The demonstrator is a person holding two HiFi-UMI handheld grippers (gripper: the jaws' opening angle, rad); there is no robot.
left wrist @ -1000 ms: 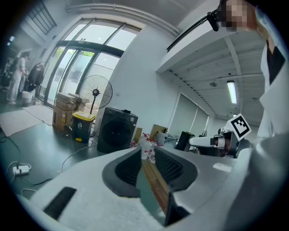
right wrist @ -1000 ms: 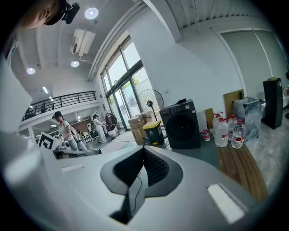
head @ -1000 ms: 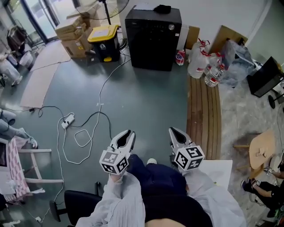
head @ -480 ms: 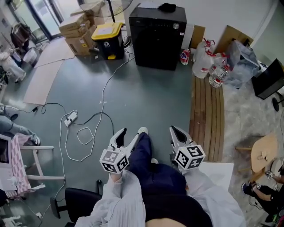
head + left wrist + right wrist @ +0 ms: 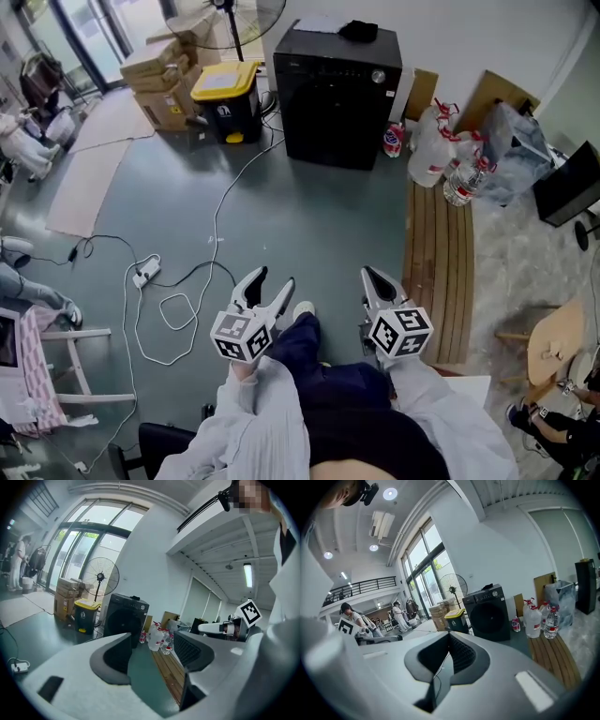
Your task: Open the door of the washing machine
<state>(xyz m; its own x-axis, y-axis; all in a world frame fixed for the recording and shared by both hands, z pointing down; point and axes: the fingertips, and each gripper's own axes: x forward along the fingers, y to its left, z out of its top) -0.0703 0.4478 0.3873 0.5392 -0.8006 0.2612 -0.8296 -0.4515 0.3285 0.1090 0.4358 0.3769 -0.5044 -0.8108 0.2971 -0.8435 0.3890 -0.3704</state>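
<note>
The black washing machine [image 5: 342, 94] stands against the far wall, its round front door [image 5: 487, 617] closed. It also shows in the left gripper view as a dark box [image 5: 124, 618] well ahead. My left gripper [image 5: 265, 286] is held over the floor far short of the machine, jaws spread wide and empty; between its tips [image 5: 152, 641] I see only floor. My right gripper [image 5: 375, 281] is level with it on the right, shut with nothing in it; its pads meet [image 5: 449, 635]. Both point toward the machine.
A yellow-lidded bin [image 5: 223, 94], cardboard boxes [image 5: 164, 80] and a standing fan [image 5: 99, 578] are left of the machine. Water bottles [image 5: 441, 150] stand at its right by a wooden slatted bench [image 5: 441, 253]. Cables [image 5: 178, 300] and a power strip [image 5: 143, 275] lie on the floor at left.
The left gripper's jaws went from shut to wide open. Both grippers and the person moved forward toward the washing machine, one foot stepping ahead. The right gripper stayed shut.
</note>
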